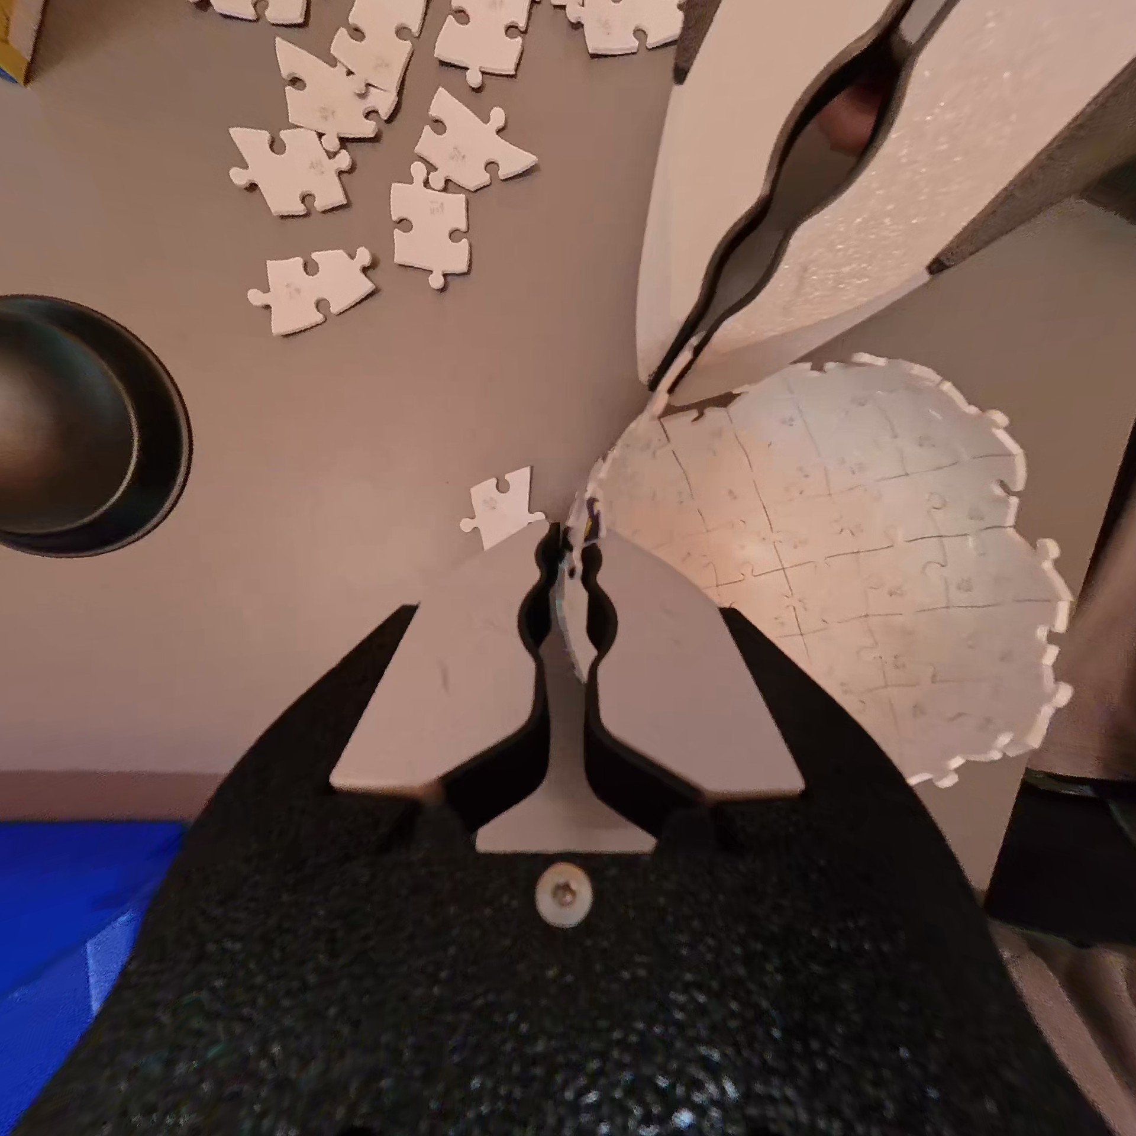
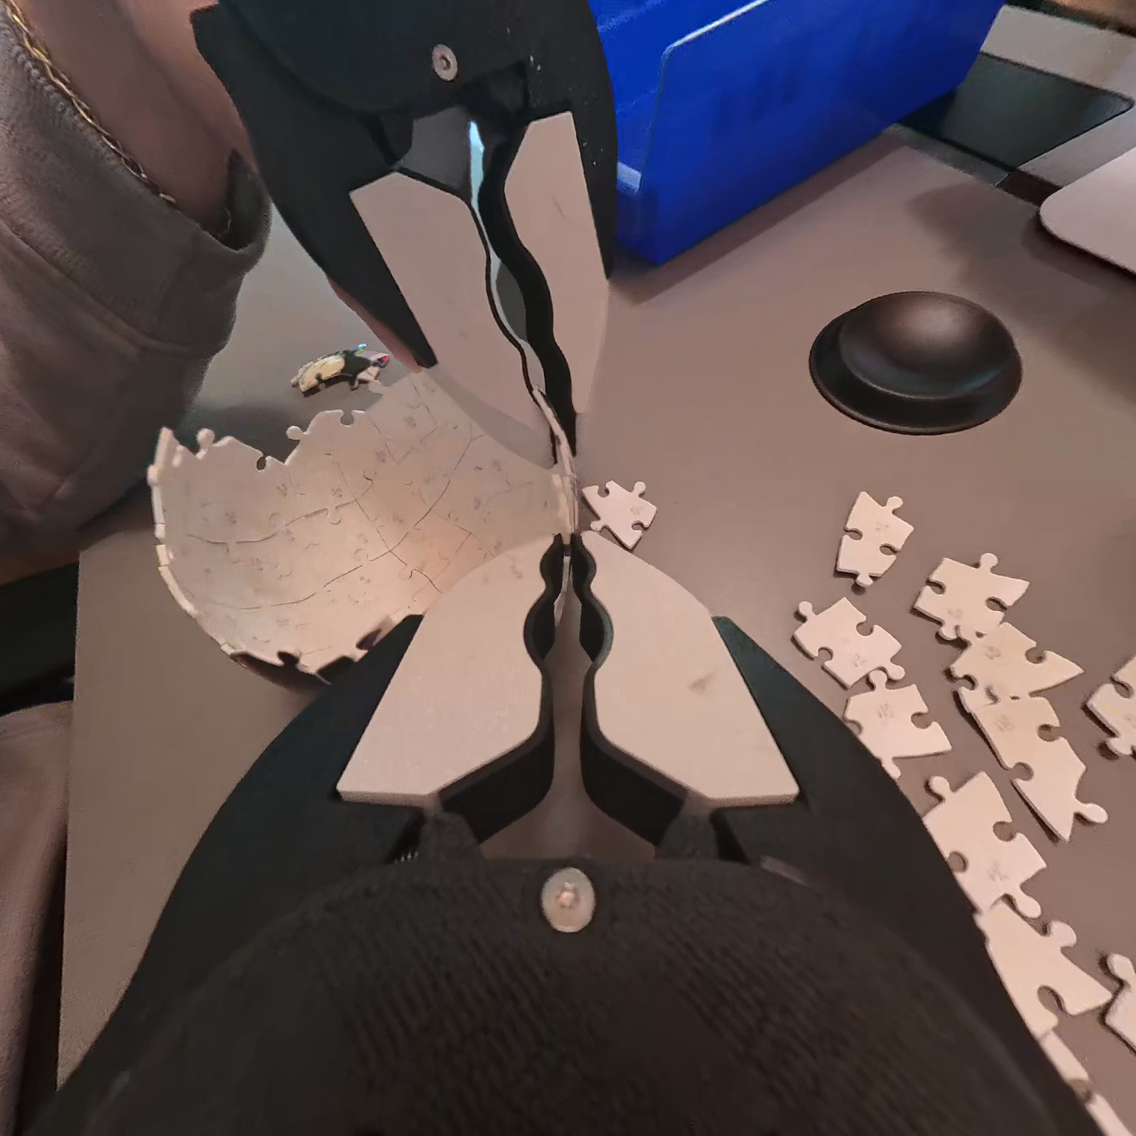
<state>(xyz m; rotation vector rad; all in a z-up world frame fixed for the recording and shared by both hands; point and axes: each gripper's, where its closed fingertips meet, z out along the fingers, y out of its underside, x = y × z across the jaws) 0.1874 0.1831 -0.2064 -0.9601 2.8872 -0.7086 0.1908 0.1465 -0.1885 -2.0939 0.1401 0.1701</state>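
Your tabletop (image 2: 707, 344) carries the puzzle shell (image 2: 319, 541), its outer picture side hidden from you. Both your left tongs (image 1: 568, 541) and right tongs (image 2: 568, 544) are pinched onto its rim. Faint marks on the loose pieces (image 2: 959, 694) are too small to read.

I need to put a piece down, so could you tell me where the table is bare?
Bare table lies between the black bowl and the puzzle dome. Crowded: the loose pieces beside the right gripper.

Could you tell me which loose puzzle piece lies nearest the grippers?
The lone piece beside the bowl-shaped puzzle shell, just past both grippers' fingers; the others lie clustered farther off.
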